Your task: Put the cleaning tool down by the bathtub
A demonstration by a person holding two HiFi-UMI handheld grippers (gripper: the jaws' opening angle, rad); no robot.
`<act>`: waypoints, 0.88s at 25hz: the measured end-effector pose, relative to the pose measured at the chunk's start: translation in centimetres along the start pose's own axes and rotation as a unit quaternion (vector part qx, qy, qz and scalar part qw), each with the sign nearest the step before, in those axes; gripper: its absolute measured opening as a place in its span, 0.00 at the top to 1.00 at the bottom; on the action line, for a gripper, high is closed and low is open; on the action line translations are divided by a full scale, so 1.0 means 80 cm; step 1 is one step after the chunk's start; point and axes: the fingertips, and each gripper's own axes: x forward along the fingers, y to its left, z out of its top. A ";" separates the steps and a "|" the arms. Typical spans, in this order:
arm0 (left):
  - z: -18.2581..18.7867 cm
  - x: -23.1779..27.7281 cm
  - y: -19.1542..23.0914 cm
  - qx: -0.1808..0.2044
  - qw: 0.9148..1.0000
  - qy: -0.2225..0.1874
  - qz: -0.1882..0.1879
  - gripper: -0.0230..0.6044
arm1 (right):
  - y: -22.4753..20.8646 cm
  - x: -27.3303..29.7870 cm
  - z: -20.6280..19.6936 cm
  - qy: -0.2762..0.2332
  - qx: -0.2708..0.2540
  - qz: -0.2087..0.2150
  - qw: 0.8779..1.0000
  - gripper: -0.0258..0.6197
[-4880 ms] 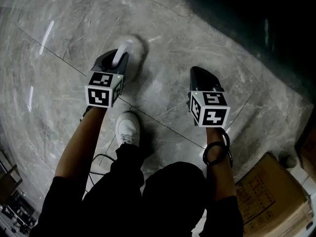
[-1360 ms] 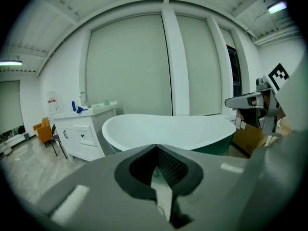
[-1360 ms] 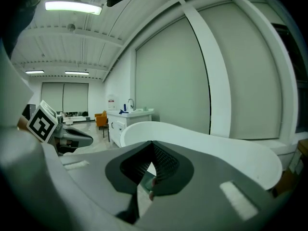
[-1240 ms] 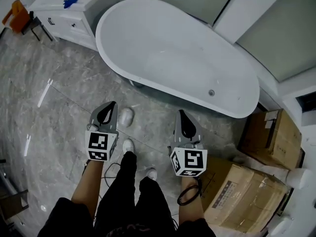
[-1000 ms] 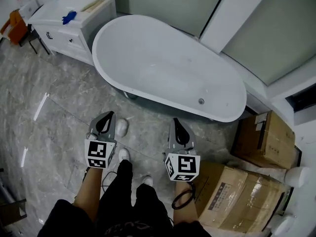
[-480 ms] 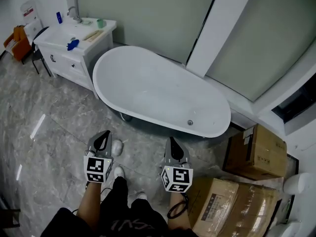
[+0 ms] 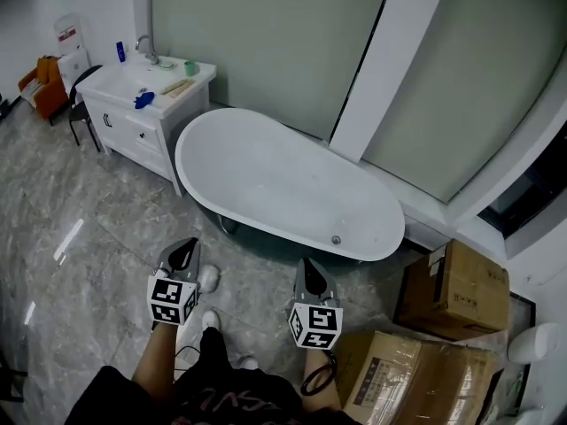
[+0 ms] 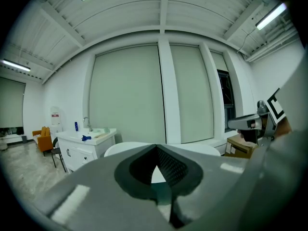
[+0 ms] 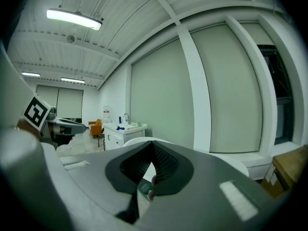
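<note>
Down on the grey marble floor lies the white cleaning tool. In the head view it shows just to the right of my left gripper. It rests on the open floor in front of the bathtub, near the tub's long side but apart from it. My white shoe is just behind it.

Neither gripper holds the tool. The left gripper view shows its jaws pressed together at the tips, with nothing between them. Only a small triangular gap stays open further back between the dark ribbed pads. My right gripper is the same: jaws together and empty. I hold both side by side, well apart, pointing toward the tub, and each one's marker cube faces the head camera.

The bathtub is a white freestanding oval, empty, set at a slant across the room, with a drain near its right end. At its left end stands a white vanity cabinet. On its top are a faucet, a blue bottle, a green cup and a small blue item. Behind the tub are pale green window blinds, divided by a white pillar. Cardboard boxes sit on the floor to my right, past the tub's right end.
</note>
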 end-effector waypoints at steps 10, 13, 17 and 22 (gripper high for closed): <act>0.036 -0.038 -0.024 -0.013 1.000 -0.016 -0.015 0.96 | 0.005 -0.034 0.029 -0.015 -0.022 0.025 0.999 0.93; 0.041 -0.048 -0.026 -0.014 1.000 -0.021 -0.007 0.96 | -0.005 -0.042 0.038 -0.019 -0.024 0.022 0.999 0.93; 0.045 -0.054 -0.028 -0.009 1.000 -0.020 -0.006 0.96 | -0.010 -0.049 0.041 -0.020 -0.022 0.018 0.999 0.93; 0.050 -0.049 -0.028 -0.003 1.000 -0.024 -0.010 0.96 | -0.005 -0.045 0.039 -0.022 -0.019 0.016 0.999 0.93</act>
